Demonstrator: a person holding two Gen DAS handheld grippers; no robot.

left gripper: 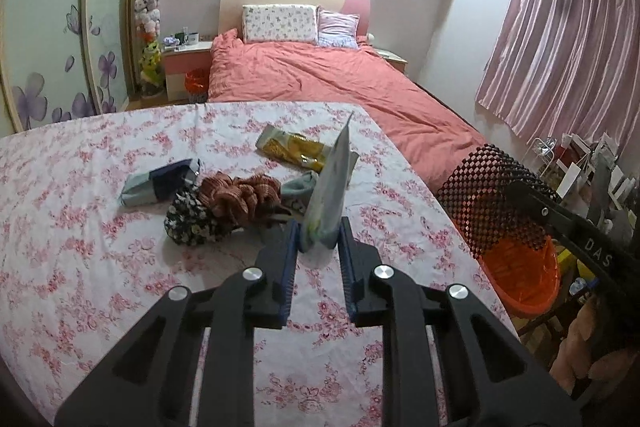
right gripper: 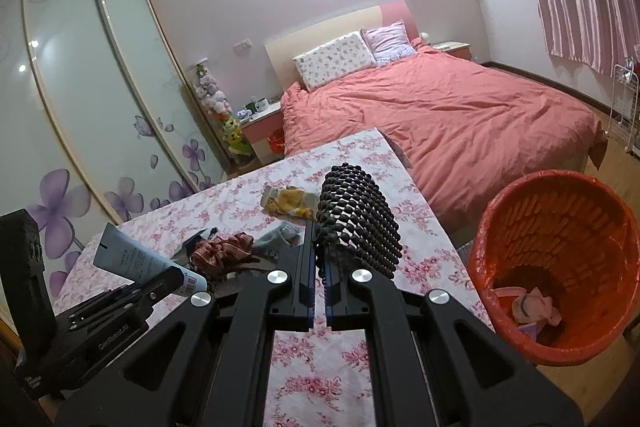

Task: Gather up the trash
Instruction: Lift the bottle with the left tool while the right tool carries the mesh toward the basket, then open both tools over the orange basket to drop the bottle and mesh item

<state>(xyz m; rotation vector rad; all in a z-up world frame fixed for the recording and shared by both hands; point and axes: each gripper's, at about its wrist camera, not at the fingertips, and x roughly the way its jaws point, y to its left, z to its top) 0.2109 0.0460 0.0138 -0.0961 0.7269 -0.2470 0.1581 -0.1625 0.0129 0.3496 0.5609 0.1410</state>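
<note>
holding: left hand-held gripper [left gripper: 318, 239] nearly closed on a flattened pale squeeze tube [left gripper: 330, 195], clear of the floral-cloth bench [left gripper: 80, 247]
right hand-held gripper [right gripper: 319, 263]: fully closed on a black mesh mat [right gripper: 356, 215]
step: carrying trash
next: likely swing past the bench's right edge, release over the orange-lined bin [right gripper: 556, 267]

A bedroom with pale walls. A bed [left gripper: 320, 79] under a coral duvet stands against the far wall, two pillows [left gripper: 280, 23] at its headboard. Pink curtains [left gripper: 560, 39] hang on the right; a sliding wardrobe [right gripper: 80, 99] with purple flower prints fills the left. A nightstand [left gripper: 186, 63] sits beside the bed.
</note>
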